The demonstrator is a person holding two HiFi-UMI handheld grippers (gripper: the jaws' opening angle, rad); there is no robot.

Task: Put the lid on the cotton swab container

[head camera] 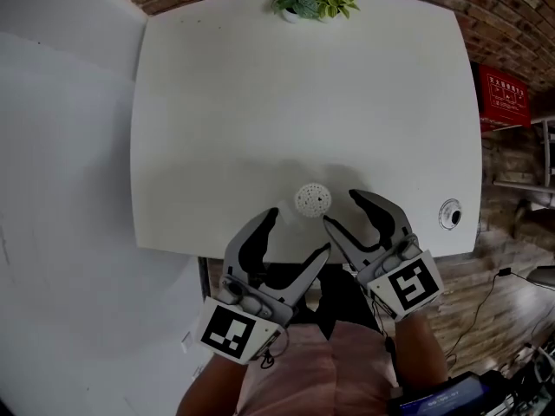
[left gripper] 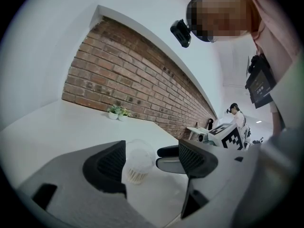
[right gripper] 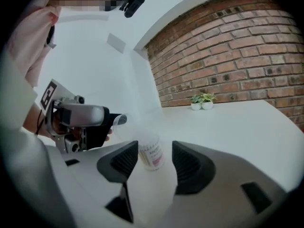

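The cotton swab container [head camera: 312,199] stands upright on the white table [head camera: 260,102] close to its front edge, and from above I see the white swab tips. A clear cap seems to cover it [left gripper: 137,163]; whether it is seated I cannot tell. A printed label shows on its side [right gripper: 151,156]. My left gripper [head camera: 297,232] is open just short of the container, lower left of it. My right gripper [head camera: 341,208] is open just right of it. Neither gripper's pads touch it. In the gripper views it appears beyond the left gripper's [left gripper: 153,160] and the right gripper's [right gripper: 154,160] tips.
Two small potted plants [head camera: 312,0] stand at the table's far edge against a brick wall. A round socket [head camera: 449,214] is set in the table at front right. A red box [head camera: 503,98] sits beyond the right edge. A person [left gripper: 235,115] stands far off.
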